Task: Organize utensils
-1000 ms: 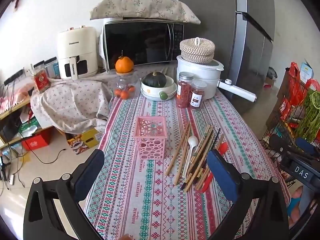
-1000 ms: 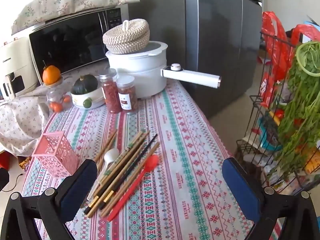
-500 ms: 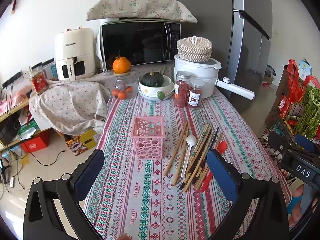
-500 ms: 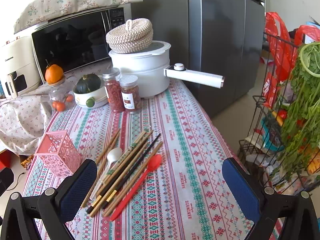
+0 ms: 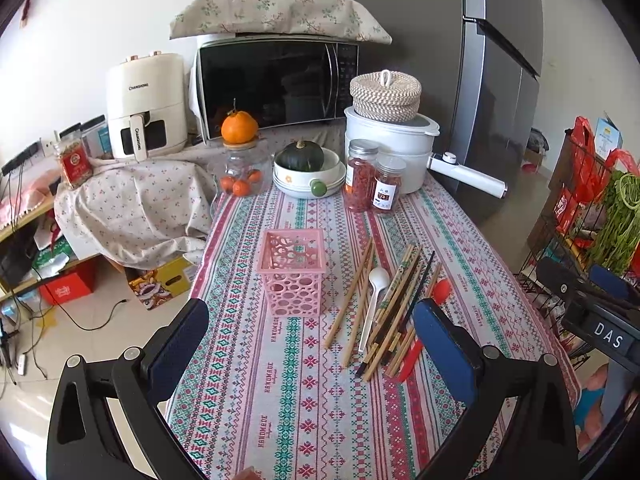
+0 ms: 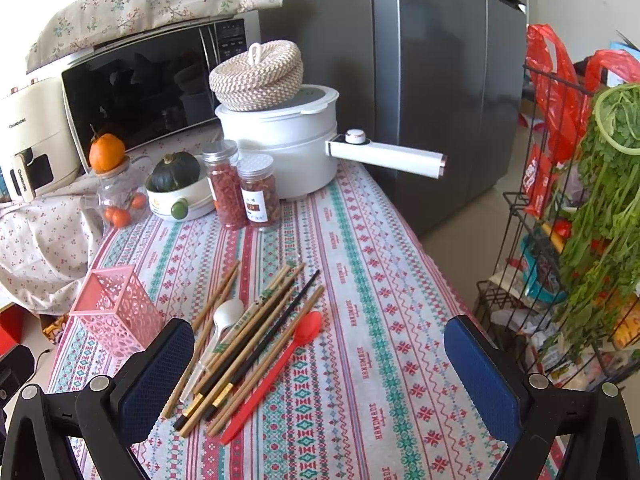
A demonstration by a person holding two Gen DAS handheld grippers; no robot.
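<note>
Left wrist view: the left gripper (image 5: 310,342) hangs above the near end of a table (image 5: 280,400) covered in a patterned cloth, its two blue-padded fingers spread wide and holding nothing. Near the table's middle stands a pink perforated holder (image 5: 293,277), upright and apparently empty. Just beside it, toward the right edge, lies a loose fan of wooden chopsticks (image 5: 394,304) with one black pair, a white spoon (image 5: 374,300) and a red spoon (image 5: 428,320), all flat on the cloth. At the far end sit two spice jars (image 5: 374,178), a bowl with a green squash (image 5: 308,168) and a white pot (image 5: 394,148) topped by a woven lid. Right wrist view: the right gripper (image 6: 320,364) is likewise spread wide and empty, hovering over the near end with the chopsticks (image 6: 248,340) under its left finger and the red spoon (image 6: 280,368) between the fingers. The pink holder (image 6: 116,312) stands near the left edge, apart from the pile; the white spoon (image 6: 224,320) lies among the sticks. A wire rack of greens (image 6: 580,240) stands off the table's right edge. Judging by this, sorting has not begun: nothing is yet gripped or in the holder. The next move likely calls for lowering one gripper onto a single utensil, closing across its thin handle, then tipping it upright into the holder.
</note>
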